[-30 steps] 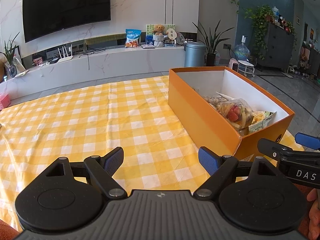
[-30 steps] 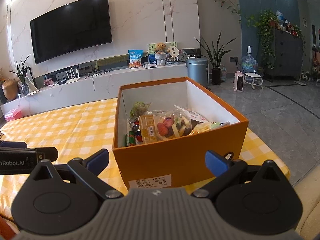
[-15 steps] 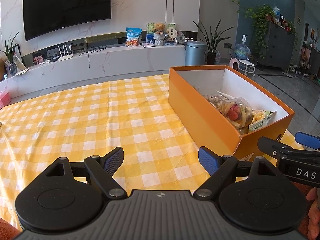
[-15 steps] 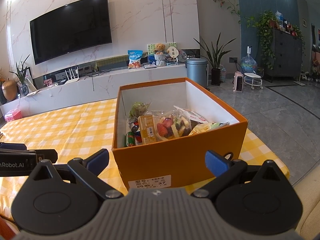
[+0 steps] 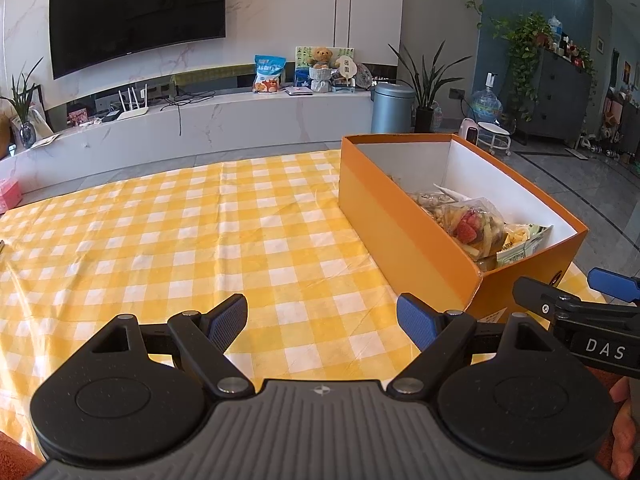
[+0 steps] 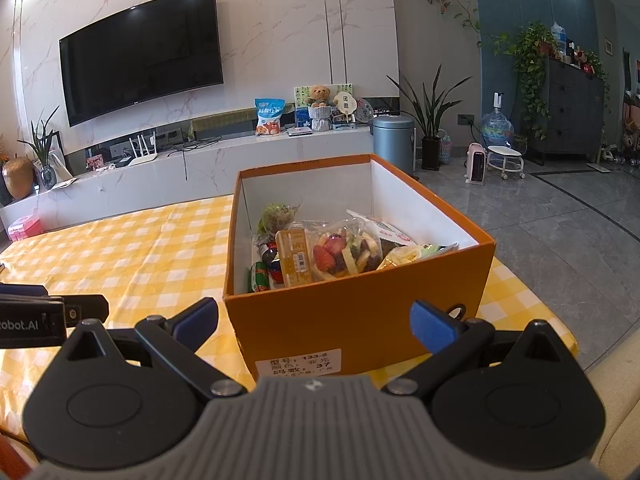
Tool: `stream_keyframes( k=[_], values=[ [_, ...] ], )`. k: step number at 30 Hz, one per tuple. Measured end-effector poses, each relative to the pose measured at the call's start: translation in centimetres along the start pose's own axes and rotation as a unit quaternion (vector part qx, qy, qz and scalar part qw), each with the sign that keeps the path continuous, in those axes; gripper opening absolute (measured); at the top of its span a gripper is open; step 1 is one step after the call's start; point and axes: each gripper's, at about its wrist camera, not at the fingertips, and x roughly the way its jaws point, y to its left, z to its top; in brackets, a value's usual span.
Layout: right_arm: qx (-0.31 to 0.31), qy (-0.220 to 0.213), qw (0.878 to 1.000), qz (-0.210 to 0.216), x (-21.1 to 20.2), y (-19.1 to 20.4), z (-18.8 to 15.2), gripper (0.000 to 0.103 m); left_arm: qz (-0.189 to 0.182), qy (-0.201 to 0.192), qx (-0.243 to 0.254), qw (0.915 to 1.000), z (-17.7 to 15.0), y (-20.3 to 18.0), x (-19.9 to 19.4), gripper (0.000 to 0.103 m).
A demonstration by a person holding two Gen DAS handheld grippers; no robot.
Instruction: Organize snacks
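One orange box (image 6: 360,312) sits at the right edge of the counter (image 5: 168,240), its front wall near the near edge; yellow-check cloth covers the counter and the whole stretch left of the box is bare; snacks (image 6: 344,250) lie packed inside the box, mostly toward its near end, far end showing white walls; packs I can count in the right wrist view: one clear bag of mixed dried fruit, one orange pack with a barcode, one green leafy bag, one yellow-green bag at right, small red and green items at the left wall, others hidden; white label on the box front reads "133-2" and "37", rest too small; left tool (image 5: 322,320) open, nothing between its blue pads, hovering over bare cloth left of the box; right tool (image 6: 314,324) open, empty, facing the box front; "DAS" and "obot.AI" readable on the tool bodies.
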Motion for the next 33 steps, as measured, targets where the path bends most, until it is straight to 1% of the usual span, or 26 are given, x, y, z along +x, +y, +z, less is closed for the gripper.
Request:
stream_keyframes(
  k=[11,17,26,30,33],
  values=[
    [0.000,0.000,1.000,0.000,0.0,0.0,0.0,0.100,0.001,-0.002,0.002,1.0000,0.0,0.0,0.0,0.099],
    [0.000,0.000,1.000,0.000,0.0,0.0,0.0,0.100,0.001,-0.003,0.003,1.0000,0.0,-0.7,-0.4,0.099],
    [0.000,0.000,1.000,0.000,0.0,0.0,0.0,0.100,0.000,-0.002,0.001,1.0000,0.0,-0.6,-0.4,0.099],
    [0.000,0.000,1.000,0.000,0.0,0.0,0.1,0.100,-0.006,0.000,0.003,1.0000,-0.1,-1.0,-0.5,0.099],
    [-0.001,0.000,1.000,0.000,0.0,0.0,0.1,0.100,-0.002,-0.002,0.003,1.0000,-0.1,-1.2,-0.6,0.099]
  ],
)
